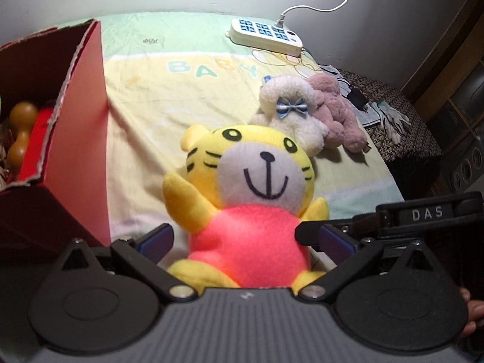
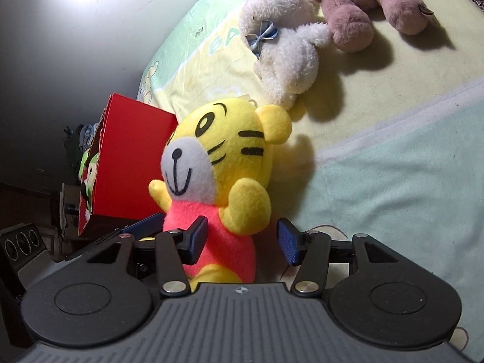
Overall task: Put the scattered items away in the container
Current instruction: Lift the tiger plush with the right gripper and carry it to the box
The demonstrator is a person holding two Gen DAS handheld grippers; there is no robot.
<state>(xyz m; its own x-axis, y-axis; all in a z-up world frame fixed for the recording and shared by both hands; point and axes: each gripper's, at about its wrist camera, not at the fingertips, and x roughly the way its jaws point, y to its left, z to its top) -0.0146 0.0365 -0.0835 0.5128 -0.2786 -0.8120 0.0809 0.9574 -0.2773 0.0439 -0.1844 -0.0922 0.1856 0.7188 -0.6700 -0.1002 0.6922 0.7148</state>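
A yellow tiger plush [image 1: 257,166] in a pink shirt sits upright on the pale baby-print bedsheet [image 1: 145,115], just right of the red cardboard box [image 1: 78,127]. My left gripper [image 1: 245,239] stands open around its pink body, with a gap showing at the left pad. My right gripper [image 2: 242,240] is also open around the tiger plush [image 2: 217,151]; its left pad is against the shirt and its right pad stands apart. A black finger [image 1: 305,232] of the right gripper shows beside the tiger. The red box [image 2: 130,151] stands behind the tiger.
A white plush with a blue bow [image 1: 290,115] and a pink plush [image 1: 335,112] lie together further back on the bed. The box holds an orange dumbbell toy [image 1: 19,133]. A power strip [image 1: 266,34] lies near the wall. Gloves [image 1: 390,121] lie on a dark patterned cover.
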